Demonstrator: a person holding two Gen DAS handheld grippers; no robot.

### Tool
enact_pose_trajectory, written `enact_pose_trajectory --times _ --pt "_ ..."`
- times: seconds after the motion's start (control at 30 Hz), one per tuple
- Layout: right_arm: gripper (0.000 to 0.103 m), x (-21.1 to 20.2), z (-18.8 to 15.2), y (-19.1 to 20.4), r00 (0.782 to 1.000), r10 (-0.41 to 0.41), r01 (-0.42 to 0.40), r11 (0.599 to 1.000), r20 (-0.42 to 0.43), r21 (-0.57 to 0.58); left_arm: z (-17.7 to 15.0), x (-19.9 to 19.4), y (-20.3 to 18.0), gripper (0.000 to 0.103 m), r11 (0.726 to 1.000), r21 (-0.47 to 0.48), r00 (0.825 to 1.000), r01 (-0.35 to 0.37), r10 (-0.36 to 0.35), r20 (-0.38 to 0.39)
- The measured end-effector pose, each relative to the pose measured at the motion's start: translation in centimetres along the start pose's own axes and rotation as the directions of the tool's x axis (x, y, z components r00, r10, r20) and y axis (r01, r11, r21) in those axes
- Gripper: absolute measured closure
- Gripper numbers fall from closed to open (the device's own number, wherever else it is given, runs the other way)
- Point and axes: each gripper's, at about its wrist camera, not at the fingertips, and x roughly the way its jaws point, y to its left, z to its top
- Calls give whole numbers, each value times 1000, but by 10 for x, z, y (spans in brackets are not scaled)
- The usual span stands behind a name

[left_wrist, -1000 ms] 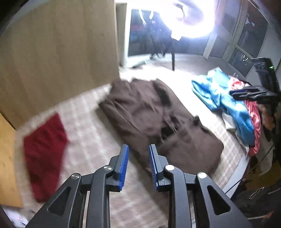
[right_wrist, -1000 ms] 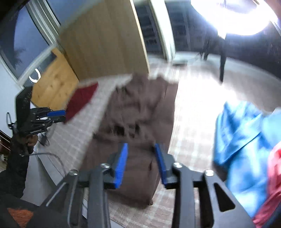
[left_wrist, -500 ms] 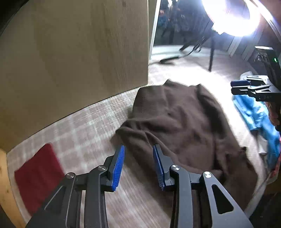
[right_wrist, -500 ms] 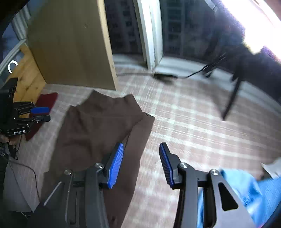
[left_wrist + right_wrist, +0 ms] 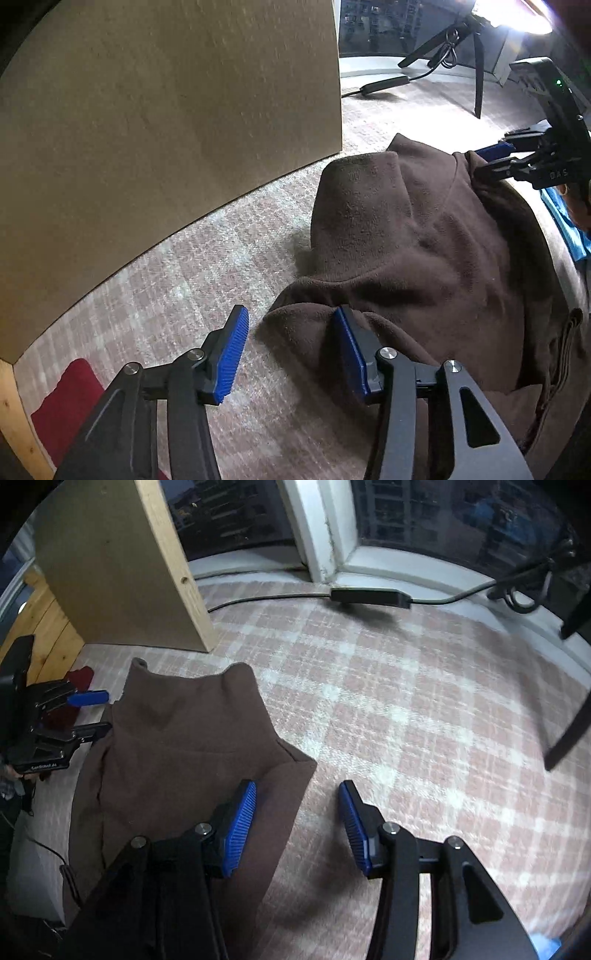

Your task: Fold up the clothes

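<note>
On plaid bedding (image 5: pixel 388 709), both spread tools flank brown fleece (image 5: pixel 424 236).

Left claw (image 5: pixel 290 347) — black linkage, ribbed blue pads, silver screws.

The left black two-finger gripper with blue ribbed pads (image 5: pixel 290 352) has its jaws spread wide and points forward and down. The right black two-finger gripper with blue ribbed pads (image 5: pixel 297 825) is equally wide apart, also angled downward. In the left wrist view the right one appears at the far right edge; in the right wrist view the left one appears at the far left edge.
</note>
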Motion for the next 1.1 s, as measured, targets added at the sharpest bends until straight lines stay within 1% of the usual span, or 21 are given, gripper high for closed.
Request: enact_pose_trajectory --times 0.03,0.1,0.13,0.17,0.2,0.23,0.27,0.33,0.4,0.5,0.57,0.63,0.73,0.8,0.9,0.97,1.03,1.1 --pt "57 0 0 1 1000 -1 1 1000 2 -8 -1 1 0 56 1000 2 1000 4 -4 1" --pt "57 1 2 3 1000 4 -4 1000 4 -14 -3 1 -1 62 1000 11 1000 20 -20 6" --pt "62 1 3 3 1000 12 -12 1000 3 -18 -4 0 -3 65 999 24 1000 27 -27 10" --pt "70 2 4 4 1000 21 -21 1000 1 -23 -5 0 -5 67 999 36 999 33 -34 14" --pt "86 4 5 5 999 45 -45 999 -8 -29 -6 -1 -6 70 998 49 999 40 -40 18" --pt "89 3 5 7 999 51 -51 998 -8 -35 -8 -1 -8 79 997 64 999 44 -45 22" --pt "91 2 5 11 999 38 -38 998 -4 -49 -9 -3 -12 89 996 85 999 41 -43 28" --pt "93 -5 5 17 1000 20 -20 998 11 -66 -12 -8 -19 92 992 121 999 20 -25 40" --pt "94 -16 5 20 999 19 -17 998 39 -61 -15 -16 -24 93 990 139 998 5 -13 55" --pt "94 -47 3 26 996 21 -16 998 91 -59 -19 -46 -21 93 994 102 993 25 -36 109" --pt "95 -74 -1 36 991 8 2 997 131 -73 -23 -75 -22 93 995 91 988 29 -43 150" --pt "95 -102 -9 45 987 9 3 997 163 -78 -32 -109 -29 93 994 106 980 21 -42 195" --pt "95 -146 -35 65 975 -3 24 996 223 -92 -53 -154 -51 93 990 139 966 1 -36 254" --pt "95 -172 -55 78 965 -10 36 995 261 -96 -74 -181 -62 93 989 150 956 -5 -39 292" --pt "95 -198 -102 94 953 -16 41 996 302 -76 -112 -211 -73 93 989 151 945 12 -60 322" --pt "95 -201 -136 103 953 -44 65 996 299 -59 -138 -214 -90 93 988 148 946 38 -84 315" --pt "95 -193 -169 109 964 -52 68 996 261 -50 -162 -205 -107 93 986 142 952 82 -120 283" --pt "93 -174 -207 113 978 -64 71 997 200 -30 -189 -194 -124 92 983 134 958 124 -154 241"
